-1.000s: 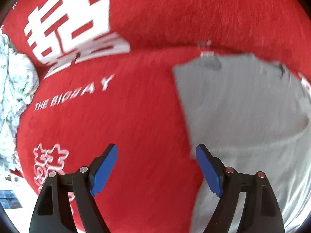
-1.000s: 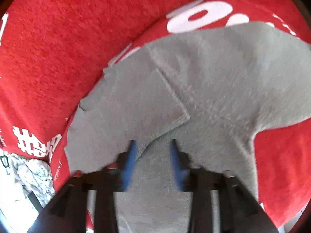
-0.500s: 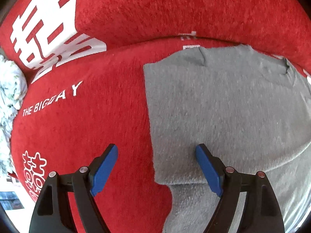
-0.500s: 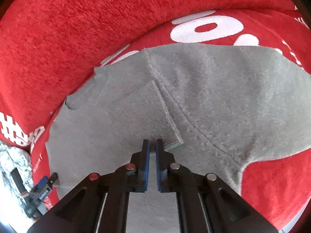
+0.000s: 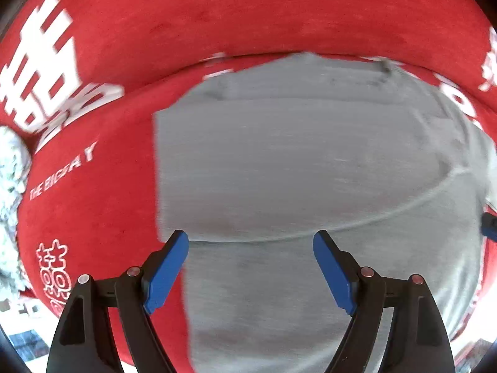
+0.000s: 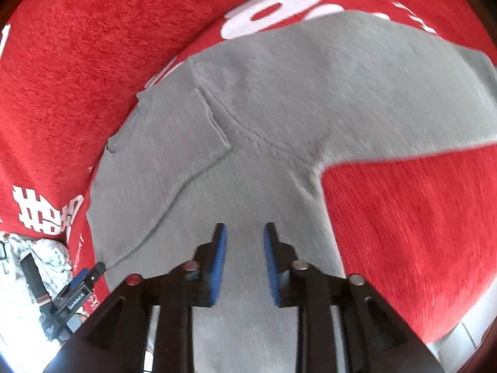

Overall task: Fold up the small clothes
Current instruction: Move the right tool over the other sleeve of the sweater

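A grey long-sleeved top (image 5: 295,161) lies flat on a red sofa seat (image 5: 93,217). One sleeve is folded across its body, with the sleeve edge running just ahead of my left gripper (image 5: 250,248), which is open and empty over the garment's lower left part. In the right wrist view the same grey top (image 6: 279,108) shows its other sleeve (image 6: 403,99) stretched out to the right. My right gripper (image 6: 244,242) is partly open and empty above the garment's middle, its blue pads apart.
The red sofa backrest (image 5: 248,15) with white lettering rises behind the garment. A white patterned cloth (image 5: 9,186) lies at the left edge. The left gripper (image 6: 71,298) shows at the lower left of the right wrist view. Bare red seat (image 6: 403,217) lies right.
The right gripper let go of the folded sleeve, opened partway and pulled back. The left gripper moved right, from over the red seat onto the grey top, staying open.
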